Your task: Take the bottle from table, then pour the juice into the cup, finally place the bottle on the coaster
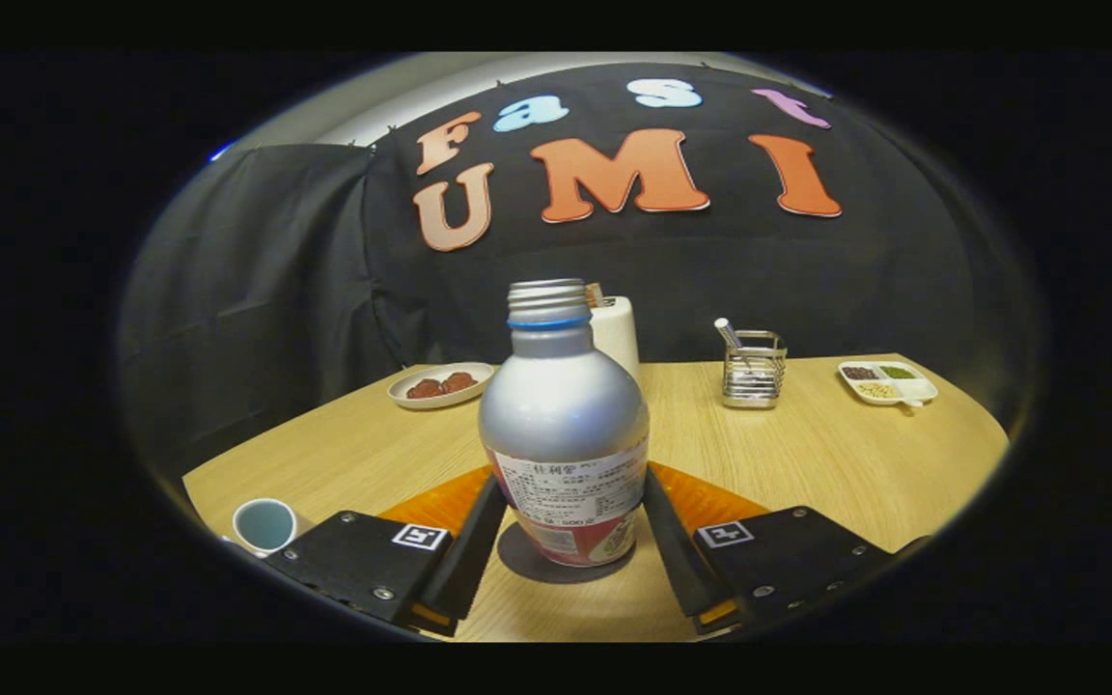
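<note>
One bottle (564,425) stands upright on the wooden counter (826,454), silver body w/ a printed label low down, threaded neck w/ a blue ring, no cap on. It sits between the two fingers (467,550) of the claw (570,545): left finger's inner edge meets the label on the left, right finger's on the right, so the claw looks closed on the bottle at label height, though how hard it presses can't be told. The bottle's base casts a dark round shadow on the counter btwn the fingers. One orange coaster (710,500) lies flat just beyond the fingers, behind the bottle's lower part, showing on both sides of it. One cup (264,526), pale blue inside w/ a white rim, stands near-left, just left of the left finger, apart from the bottle. Far side of the counter: one white oval plate (440,384) w/ approx. two or three dark red pieces on it, far-left; one white cylinder (617,333) directly behind the bottle, partly hidden by it, w/ smth brown at its top; one wire holder (754,369) right of centre w/ one white-tipped stick leaning out of it; one white divided tray (887,381) far-right w/ three filled sections, dark, green and pale. All four sit well apart from the bottle.
</note>
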`<state>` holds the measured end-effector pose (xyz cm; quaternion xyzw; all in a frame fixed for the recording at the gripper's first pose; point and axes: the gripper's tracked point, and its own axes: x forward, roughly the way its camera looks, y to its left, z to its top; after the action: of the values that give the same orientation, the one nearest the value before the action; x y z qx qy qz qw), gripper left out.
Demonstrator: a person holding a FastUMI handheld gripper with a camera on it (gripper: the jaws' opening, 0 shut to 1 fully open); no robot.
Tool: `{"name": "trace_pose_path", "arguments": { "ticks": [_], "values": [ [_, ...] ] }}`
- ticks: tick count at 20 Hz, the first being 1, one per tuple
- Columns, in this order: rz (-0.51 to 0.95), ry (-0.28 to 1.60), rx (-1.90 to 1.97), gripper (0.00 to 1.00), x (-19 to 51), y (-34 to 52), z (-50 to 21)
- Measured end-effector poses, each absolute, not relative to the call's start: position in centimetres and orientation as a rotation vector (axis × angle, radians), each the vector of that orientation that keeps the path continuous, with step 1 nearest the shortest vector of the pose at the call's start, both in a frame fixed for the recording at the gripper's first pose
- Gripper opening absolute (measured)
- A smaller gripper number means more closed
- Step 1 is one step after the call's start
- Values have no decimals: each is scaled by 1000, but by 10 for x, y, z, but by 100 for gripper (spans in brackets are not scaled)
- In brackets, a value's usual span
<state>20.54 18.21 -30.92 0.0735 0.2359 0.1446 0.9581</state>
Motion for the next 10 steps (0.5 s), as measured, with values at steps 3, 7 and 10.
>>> {"name": "trace_pose_path", "arguments": {
  "ticks": [3, 7, 10],
  "values": [
    [294, 488, 127, 79, 206, 187, -317],
    [297, 482, 128, 80, 206, 191, -318],
    [293, 493, 108, 82, 202, 190, -320]
  ]
}}
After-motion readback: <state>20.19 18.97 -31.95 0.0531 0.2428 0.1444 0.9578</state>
